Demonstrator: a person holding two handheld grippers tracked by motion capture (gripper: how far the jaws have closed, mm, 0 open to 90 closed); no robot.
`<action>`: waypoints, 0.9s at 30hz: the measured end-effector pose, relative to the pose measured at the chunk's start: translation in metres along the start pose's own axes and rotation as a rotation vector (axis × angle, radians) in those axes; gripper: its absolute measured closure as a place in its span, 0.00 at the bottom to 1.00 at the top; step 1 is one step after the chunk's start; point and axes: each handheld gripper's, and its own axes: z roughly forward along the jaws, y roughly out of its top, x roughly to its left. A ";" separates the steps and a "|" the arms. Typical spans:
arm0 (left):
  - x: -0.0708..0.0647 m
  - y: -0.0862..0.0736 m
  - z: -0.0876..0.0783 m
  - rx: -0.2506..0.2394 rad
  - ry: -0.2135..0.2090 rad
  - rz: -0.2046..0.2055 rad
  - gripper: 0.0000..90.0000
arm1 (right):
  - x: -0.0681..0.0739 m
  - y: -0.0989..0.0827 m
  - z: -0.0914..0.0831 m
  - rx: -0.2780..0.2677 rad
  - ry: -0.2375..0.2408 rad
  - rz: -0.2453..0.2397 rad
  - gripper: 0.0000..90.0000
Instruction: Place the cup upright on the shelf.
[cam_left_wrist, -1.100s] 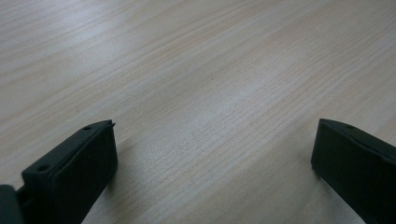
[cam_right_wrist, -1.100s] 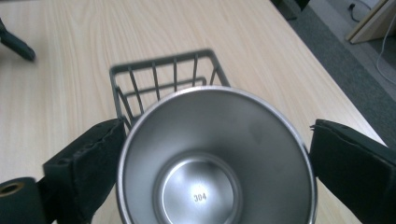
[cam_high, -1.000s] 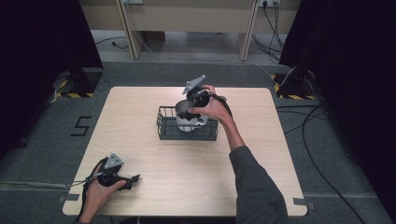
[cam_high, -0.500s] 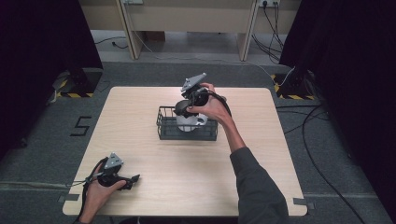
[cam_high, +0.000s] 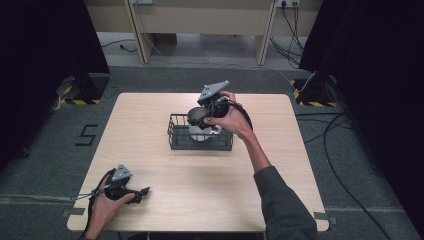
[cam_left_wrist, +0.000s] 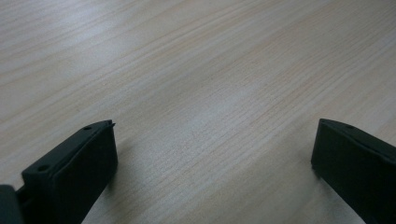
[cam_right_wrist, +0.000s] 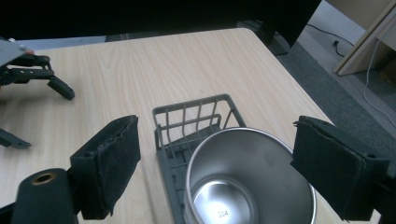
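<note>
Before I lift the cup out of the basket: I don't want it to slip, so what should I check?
1. Steel cup upright in wire basket: ok.
2. Cup empty: ok.
3. Right gripper over the cup, jaws just closing, cup between them: ok.
4. Pads pressing the cup: not ok, one stands clear.
5. Left gripper open over bare table: ok.
</note>
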 end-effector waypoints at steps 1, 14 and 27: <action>0.000 0.000 0.000 0.000 0.000 0.000 0.00 | 0.002 -0.001 -0.002 -0.007 -0.005 0.002 0.18; 0.000 0.000 0.000 0.000 0.001 -0.002 0.00 | 0.019 -0.014 -0.031 -0.043 -0.069 0.058 0.19; 0.000 0.000 0.000 0.000 0.001 -0.001 0.00 | 0.040 -0.040 -0.049 -0.053 -0.091 0.087 0.20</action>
